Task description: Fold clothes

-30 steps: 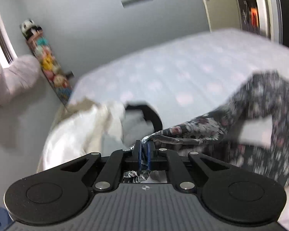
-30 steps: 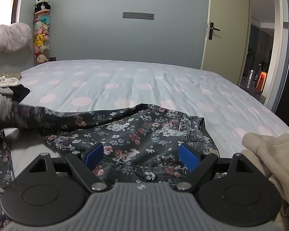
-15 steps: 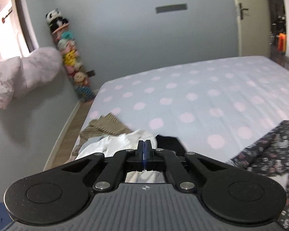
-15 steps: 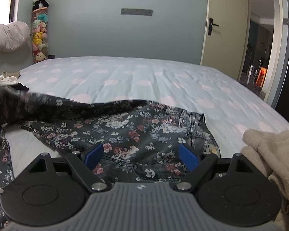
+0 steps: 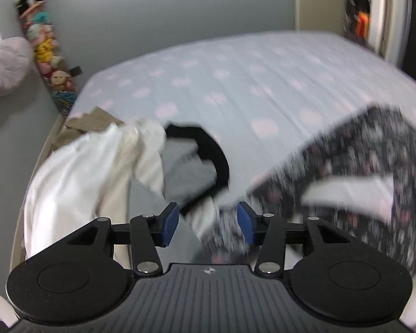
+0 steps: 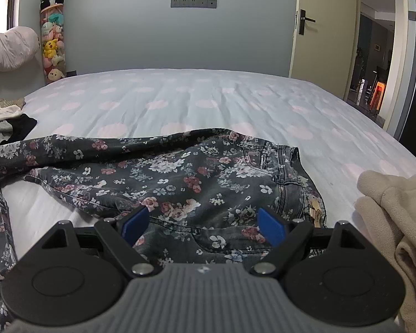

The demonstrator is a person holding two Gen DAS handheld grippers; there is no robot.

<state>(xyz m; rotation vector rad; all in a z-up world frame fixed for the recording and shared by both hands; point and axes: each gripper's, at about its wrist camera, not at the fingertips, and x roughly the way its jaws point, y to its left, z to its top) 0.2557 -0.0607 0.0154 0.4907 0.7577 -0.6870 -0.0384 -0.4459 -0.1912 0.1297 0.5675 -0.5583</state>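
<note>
Floral jeans [image 6: 180, 177] lie spread on the bed [image 6: 208, 97], waistband toward the right, legs trailing off left and rumpled. Denim, so expect moderate weight, a soft drape and thick, stiff seams. It should not slip in the pads. Take it at the waistband corner or a leg hem, where the layers give you something firm. Your right gripper [image 6: 203, 223] hovers just over the seat of the jeans, jaws wide apart, nothing between them. Your left gripper [image 5: 206, 223] has its jaws opening. Blurred floral cloth sits in front of and below the gap, and you cannot tell whether the pads touch it. Beside it on the left is a pile of white, grey and black clothes [image 5: 119, 161]. A beige garment [image 6: 396, 222] lies at the right edge. Against a second ago: the left gripper was pinched shut on a leg of the jeans, then shut and empty half a second ago. The right gripper is unchanged.
</note>
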